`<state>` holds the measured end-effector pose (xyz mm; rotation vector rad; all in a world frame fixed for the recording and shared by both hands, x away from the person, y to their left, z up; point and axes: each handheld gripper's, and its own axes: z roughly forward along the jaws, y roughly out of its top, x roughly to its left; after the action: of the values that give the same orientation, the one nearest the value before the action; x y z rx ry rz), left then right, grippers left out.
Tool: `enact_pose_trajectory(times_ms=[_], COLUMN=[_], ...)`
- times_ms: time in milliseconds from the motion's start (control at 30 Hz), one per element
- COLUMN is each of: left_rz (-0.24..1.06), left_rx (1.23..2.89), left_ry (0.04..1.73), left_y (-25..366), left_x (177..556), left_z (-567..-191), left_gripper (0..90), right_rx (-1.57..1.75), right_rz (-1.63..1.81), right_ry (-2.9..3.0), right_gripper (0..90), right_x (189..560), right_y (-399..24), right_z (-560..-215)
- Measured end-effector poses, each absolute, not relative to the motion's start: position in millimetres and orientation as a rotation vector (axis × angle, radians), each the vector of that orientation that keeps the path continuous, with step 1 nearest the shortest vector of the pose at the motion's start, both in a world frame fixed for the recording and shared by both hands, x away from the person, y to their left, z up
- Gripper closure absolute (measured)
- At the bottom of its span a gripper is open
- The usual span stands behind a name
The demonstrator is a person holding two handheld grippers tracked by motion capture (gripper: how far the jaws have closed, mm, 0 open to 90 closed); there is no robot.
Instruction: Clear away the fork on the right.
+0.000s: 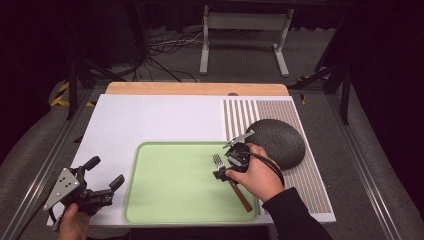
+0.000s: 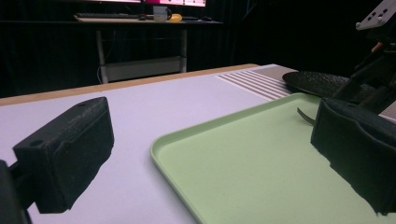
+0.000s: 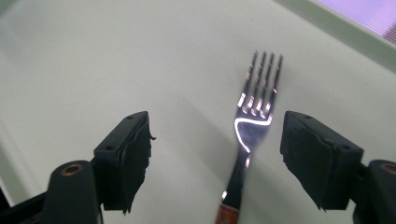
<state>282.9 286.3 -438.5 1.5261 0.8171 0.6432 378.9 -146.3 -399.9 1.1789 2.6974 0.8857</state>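
1. The fork (image 1: pixel 226 172) lies flat on the pale green tray (image 1: pixel 170 200), toward the tray's 3 o'clock side, tines pointing to 11 o'clock and its brown handle to 5 o'clock.
2. The right gripper (image 3: pixel 215 158) sits low over the fork; its fingers (image 3: pixel 126 158) stand apart on either side of the neck, pressing nothing.
3. The fork rests nearer the finger at 3 o'clock in the right gripper view.
4. The left gripper (image 1: pixel 102 175) hangs at 9 o'clock of the tray, above the white surface (image 1: pixel 150 117), fingers (image 2: pixel 65 154) apart and holding nothing.
5. A dark round plate (image 1: pixel 282 140) lies at 2 o'clock of the tray, on the striped mat (image 1: pixel 310 175).
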Motion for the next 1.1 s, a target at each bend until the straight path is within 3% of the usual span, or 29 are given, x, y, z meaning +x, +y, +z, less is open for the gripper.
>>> enact_pose_trajectory(times_ms=[133,167,200,300,433,533,1100], left_rz=[0.643,0.643,0.643,0.644,0.644,0.642,0.643], left_rx=[1.526,1.524,1.524,1.523,1.522,1.522,1.522], left_ry=[0.817,0.817,0.817,0.818,0.817,0.817,0.817], left_y=[286.3,286.4,286.4,286.7,286.8,286.5,286.8], left_x=[282.8,282.8,282.8,282.9,282.8,282.8,282.7], left_z=[-438.3,-438.3,-438.3,-438.3,-438.2,-438.2,-438.1], left_gripper=[0.0,0.0,0.1,0.0,0.0,0.0,0.0], right_rx=[1.112,1.077,1.077,1.049,1.021,0.961,0.939], right_rz=[0.948,0.980,0.980,1.023,1.008,0.966,0.864], right_ry=[2.713,2.713,2.713,2.734,2.753,2.767,2.795], right_gripper=[29.9,38.4,38.4,52.9,78.9,90.0,90.0], right_x=[380.6,382.1,382.1,384.3,385.6,385.5,390.4], right_y=[-143.6,-142.7,-142.7,-143.2,-145.1,-145.0,-142.8], right_z=[-401.3,-402.8,-402.8,-406.4,-410.6,-412.6,-428.4])
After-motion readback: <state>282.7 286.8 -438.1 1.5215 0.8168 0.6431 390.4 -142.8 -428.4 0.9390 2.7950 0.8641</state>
